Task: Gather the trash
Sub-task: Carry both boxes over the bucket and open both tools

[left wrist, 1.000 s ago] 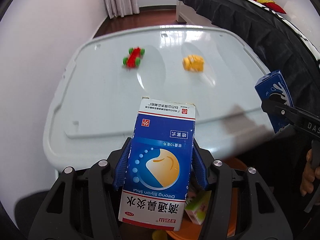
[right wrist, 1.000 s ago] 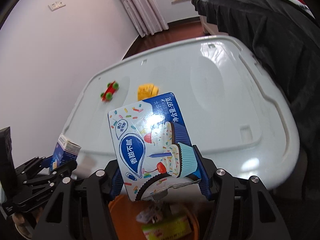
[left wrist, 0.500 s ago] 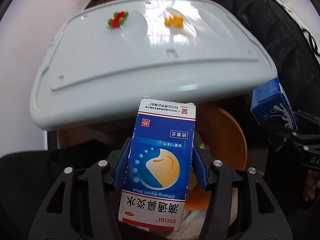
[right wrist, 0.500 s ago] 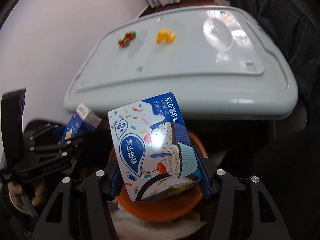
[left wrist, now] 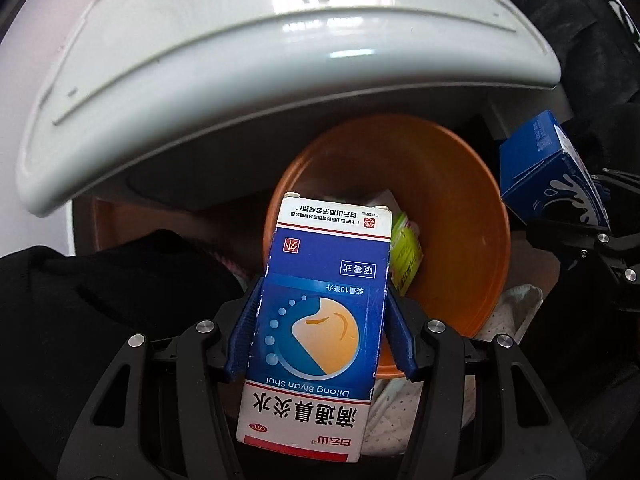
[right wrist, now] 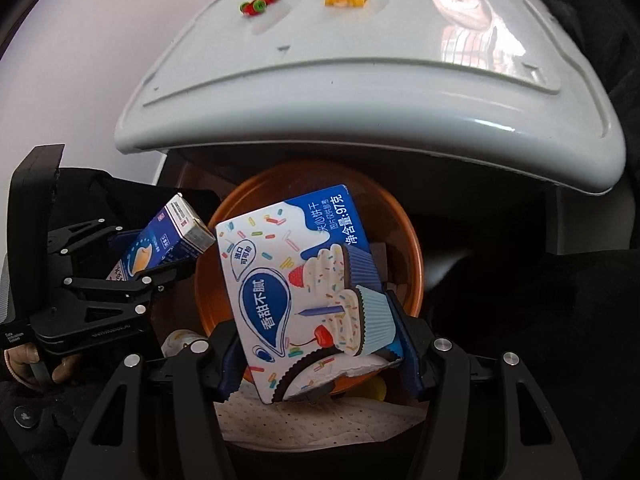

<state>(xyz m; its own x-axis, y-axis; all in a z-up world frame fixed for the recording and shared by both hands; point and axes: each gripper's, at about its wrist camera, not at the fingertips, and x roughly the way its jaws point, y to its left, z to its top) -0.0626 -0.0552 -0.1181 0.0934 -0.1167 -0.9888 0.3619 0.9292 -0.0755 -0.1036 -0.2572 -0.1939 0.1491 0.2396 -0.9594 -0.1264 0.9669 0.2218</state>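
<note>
While both grippers are dipping from tabletop height, the left gripper (left wrist: 320, 336) is clamping the nasal-drops box (left wrist: 320, 320) and the right gripper (right wrist: 320, 344) the cupcake biscuit box (right wrist: 304, 288) above the orange bin (left wrist: 460, 200), nearing release.

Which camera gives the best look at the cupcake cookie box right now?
The right wrist view: the cupcake cookie box fills the centre, printed face toward the lens, clamped in the right hand-held gripper over the orange bin. The left wrist view catches only its blue end and side at the right edge.
</note>
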